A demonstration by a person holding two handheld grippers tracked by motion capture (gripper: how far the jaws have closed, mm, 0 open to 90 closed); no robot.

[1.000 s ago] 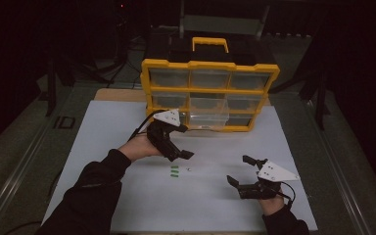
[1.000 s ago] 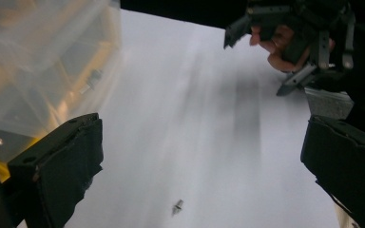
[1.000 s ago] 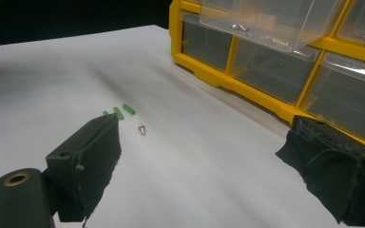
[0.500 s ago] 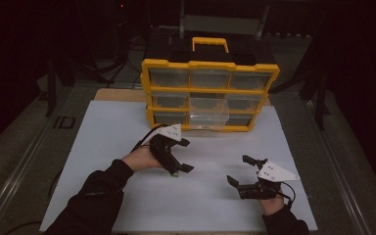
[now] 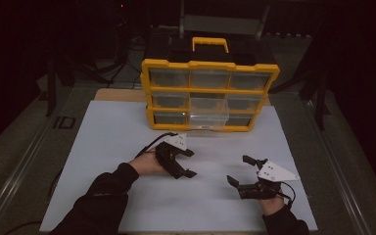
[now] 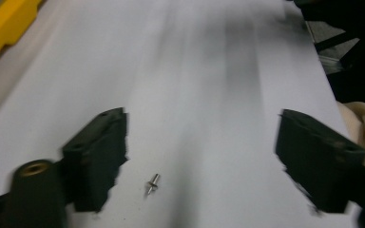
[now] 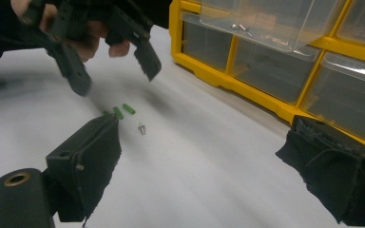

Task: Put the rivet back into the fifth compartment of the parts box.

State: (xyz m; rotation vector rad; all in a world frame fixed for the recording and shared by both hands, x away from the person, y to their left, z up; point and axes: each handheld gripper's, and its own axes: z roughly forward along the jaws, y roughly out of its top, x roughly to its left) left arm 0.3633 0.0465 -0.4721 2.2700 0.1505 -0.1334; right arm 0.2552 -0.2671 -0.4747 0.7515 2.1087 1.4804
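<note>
A small silver screw (image 6: 152,183) lies on the white sheet (image 5: 122,142), low between the jaws of my left gripper (image 6: 204,156). Those jaws have just been closing but stand apart, touching nothing. From above, my left gripper (image 5: 192,163) tips down over the middle of the sheet. The right gripper view has it (image 7: 114,71) hovering above the screw (image 7: 142,128) and a few short green pieces (image 7: 123,110). My right gripper (image 5: 239,170) rests open at the front right, with nothing between its jaws (image 7: 204,166).
A yellow organizer (image 5: 208,95) with clear drawers stands at the back of the sheet. Its lower middle drawer (image 5: 208,115) is pulled out, and small screws (image 7: 241,28) lie inside. Dark table edges flank the sheet.
My left gripper has dropped toward the sheet and now covers the green pieces in the high view. Its jaws look narrower. The right gripper has stayed put.
</note>
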